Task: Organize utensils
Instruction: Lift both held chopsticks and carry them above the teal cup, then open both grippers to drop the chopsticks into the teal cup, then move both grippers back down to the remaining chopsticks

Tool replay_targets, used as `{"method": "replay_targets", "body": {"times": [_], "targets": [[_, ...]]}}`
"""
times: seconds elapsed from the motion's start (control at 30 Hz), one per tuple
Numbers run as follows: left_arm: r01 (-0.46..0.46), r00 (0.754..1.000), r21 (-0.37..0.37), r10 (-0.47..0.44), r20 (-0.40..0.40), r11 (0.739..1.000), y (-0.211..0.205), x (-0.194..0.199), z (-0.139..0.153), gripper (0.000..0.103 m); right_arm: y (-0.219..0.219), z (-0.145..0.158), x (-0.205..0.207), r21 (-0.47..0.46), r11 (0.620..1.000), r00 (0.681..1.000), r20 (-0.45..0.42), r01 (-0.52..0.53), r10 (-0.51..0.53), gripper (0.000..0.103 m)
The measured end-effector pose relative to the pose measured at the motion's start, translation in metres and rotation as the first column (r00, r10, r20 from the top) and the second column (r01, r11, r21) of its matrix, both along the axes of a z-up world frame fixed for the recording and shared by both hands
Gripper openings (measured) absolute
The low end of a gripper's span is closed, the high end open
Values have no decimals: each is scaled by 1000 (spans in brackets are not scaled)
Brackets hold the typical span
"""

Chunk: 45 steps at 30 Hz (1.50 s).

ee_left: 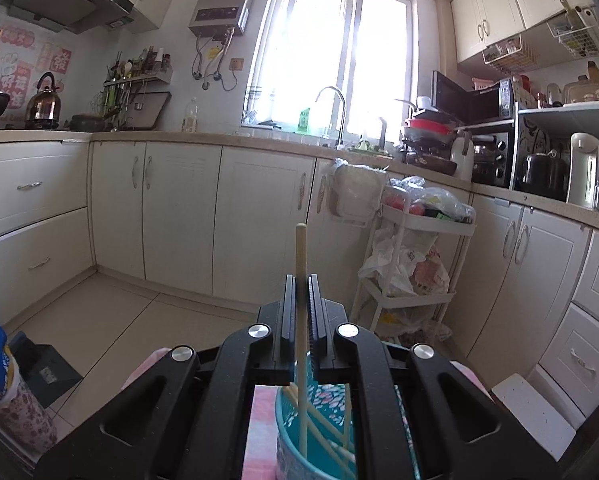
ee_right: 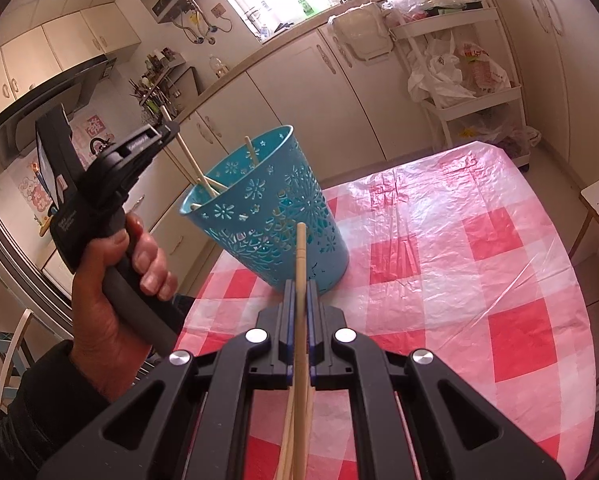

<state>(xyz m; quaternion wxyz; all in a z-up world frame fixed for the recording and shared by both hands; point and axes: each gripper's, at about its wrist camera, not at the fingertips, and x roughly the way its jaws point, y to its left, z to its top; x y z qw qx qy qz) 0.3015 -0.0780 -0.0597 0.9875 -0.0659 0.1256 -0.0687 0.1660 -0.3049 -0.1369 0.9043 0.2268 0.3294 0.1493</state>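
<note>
A blue perforated holder [ee_right: 275, 216] stands on the red-and-white checked tablecloth [ee_right: 459, 260] with several pale chopsticks [ee_right: 205, 186] in it. My left gripper [ee_left: 300, 280] is shut on one chopstick [ee_left: 300, 252], whose lower end reaches down into the holder [ee_left: 319, 432]. In the right wrist view that left gripper [ee_right: 171, 128] hangs over the holder's left rim, held by a hand [ee_right: 115, 300]. My right gripper [ee_right: 300, 284] is shut on another chopstick [ee_right: 300, 252], which points at the holder's near side. More chopsticks [ee_right: 295, 432] lie below it.
The table's left edge runs close beside the holder. A white trolley [ee_right: 459, 92] with plastic bags stands beyond the table by the cabinets. A floral cup [ee_left: 15, 412] with a blue object stands at the left. A white stool top [ee_left: 535, 412] is at the right.
</note>
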Motion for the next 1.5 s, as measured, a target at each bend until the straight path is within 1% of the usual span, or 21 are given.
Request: {"method": "replay_targets", "body": {"times": [0.07,0.13,0.23,0.27,0.3,0.33,0.37,0.43,0.5,0.53,0.6,0.67,0.77,0.87,0.97,1.07,1.33,1.5], "targets": [[-12,1000,-4,12,-24,1000,5,-9,-1,12,0,2,-2,-5,1000,1000,15,4,-4,6],[-28,998,-15,27,-50,1000,12,-19,2,30,-1,4,-3,-2,1000,1000,27,8,-8,6],[-55,996,-55,51,-69,997,26,-40,7,42,-1,7,-5,-3,1000,999,46,17,-17,6],[-68,995,-79,62,-77,995,33,-49,9,44,-2,9,-6,1,1000,998,56,22,-22,6],[-85,994,-106,76,-85,991,40,-57,9,50,-2,11,-8,1,1000,997,70,25,-25,6],[-99,992,-126,88,-90,987,45,-64,10,54,-1,16,-9,-9,999,995,92,32,-31,6],[-115,990,-148,101,-96,982,51,-70,11,54,0,22,-9,-12,999,993,115,36,-34,6],[-130,988,-170,113,-104,977,60,-75,13,58,3,35,-6,-6,999,987,156,44,-42,6],[-139,986,-169,122,-109,976,67,-76,18,59,8,53,4,0,998,977,204,57,-56,6],[-152,985,-180,133,-114,972,72,-78,19,61,10,62,10,9,998,972,226,63,-63,6],[-152,984,-208,127,-127,966,77,-78,20,62,17,81,27,13,997,958,277,77,-78,6],[-151,983,-218,124,-133,964,83,-78,22,63,25,100,47,18,995,941,326,93,-94,6],[-149,984,-239,120,-133,960,90,-76,25,63,36,117,78,21,992,921,369,126,-124,6],[-142,985,-262,109,-136,955,97,-76,27,63,44,126,107,18,987,908,389,159,-154,6],[-126,986,-281,88,-143,952,102,-73,28,63,49,123,130,17,980,904,384,196,-188,6],[-115,987,-289,76,-143,950,105,-72,29,63,55,113,147,-8,978,915,352,211,-195,6],[-110,986,-330,61,-156,938,116,-66,27,63,66,93,142,-103,971,927,336,214,-169,6],[-109,986,-324,61,-156,940,117,-65,27,64,66,83,140,-126,970,934,321,207,-157,6]]}}
